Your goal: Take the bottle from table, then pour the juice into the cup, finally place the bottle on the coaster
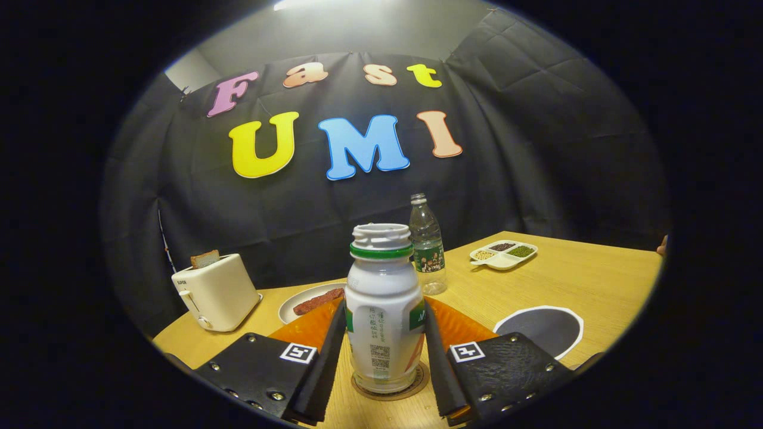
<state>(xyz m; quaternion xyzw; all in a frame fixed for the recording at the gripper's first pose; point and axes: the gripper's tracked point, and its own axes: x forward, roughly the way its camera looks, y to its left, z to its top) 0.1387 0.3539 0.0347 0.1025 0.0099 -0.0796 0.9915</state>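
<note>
- The table (pixel 572 280), light wood, ran from the fingers out to the booth's black cloth wall.
- An orange plate (pixel 459 325) lay just behind the bottle, partly hidden by it and the fingers.
- A cream toaster (pixel 216 292) stood at the table's far left corner, a slice of toast (pixel 205 258) sticking up from its slot.
- The gripper (pixel 384 357) had one finger on each side of the bottle; both lay against its lower body, grasping it.
- The bottle (pixel 383 298), white with a green neck ring and no cap, stood upright on the coaster.
- A dark round mat (pixel 541 328) with a white rim lay right of the fingers.
- A clear water bottle (pixel 427 244) stood beyond the white one, near the wall.
- A grey dish (pixel 298 301) holding a reddish strip of food (pixel 318 301) sat between toaster and plate.
- A white divided tray (pixel 503 254) of beans rested far right.
- The coaster (pixel 417 384) showed as a brown ring under the bottle's base.
</note>
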